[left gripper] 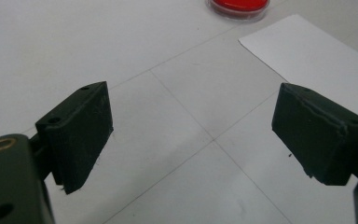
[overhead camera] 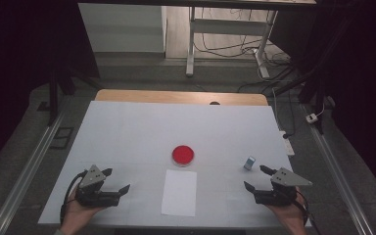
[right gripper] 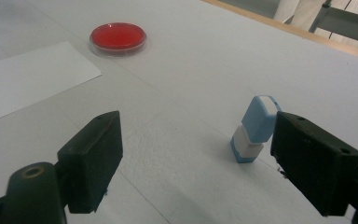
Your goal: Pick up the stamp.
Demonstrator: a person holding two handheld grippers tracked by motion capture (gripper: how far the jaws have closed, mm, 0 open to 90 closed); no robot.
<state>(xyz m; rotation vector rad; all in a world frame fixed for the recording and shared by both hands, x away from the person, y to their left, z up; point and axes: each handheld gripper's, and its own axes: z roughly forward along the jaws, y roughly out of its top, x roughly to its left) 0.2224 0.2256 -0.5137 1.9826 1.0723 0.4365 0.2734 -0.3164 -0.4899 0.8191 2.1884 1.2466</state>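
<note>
1. While both tools rest low over the white table (overhead camera: 127,127), the right tool (overhead camera: 258,178) stands with its jaws wide apart and nothing between them.
2. Just ahead of that tool, close beside its outer jaw, a small stamp-like block (right gripper: 255,129) stands upright with a slight tilt: pale blue cap, white band in the middle, blue base. In the right gripper view the jaw covers part of its edge; whether they touch I cannot tell.
3. The left tool (overhead camera: 116,180) is also wide open and empty, bare table between its jaws.
4. Between the two tools lies a white sheet of paper (overhead camera: 179,192), flat on the table.
5. Beyond the paper, farther from both tools, sits a round shallow red dish (overhead camera: 182,154) with a clear rim. In the left gripper view the top edge of the frame cuts it off.
6. Any marking on the block is too small to make out.
</note>
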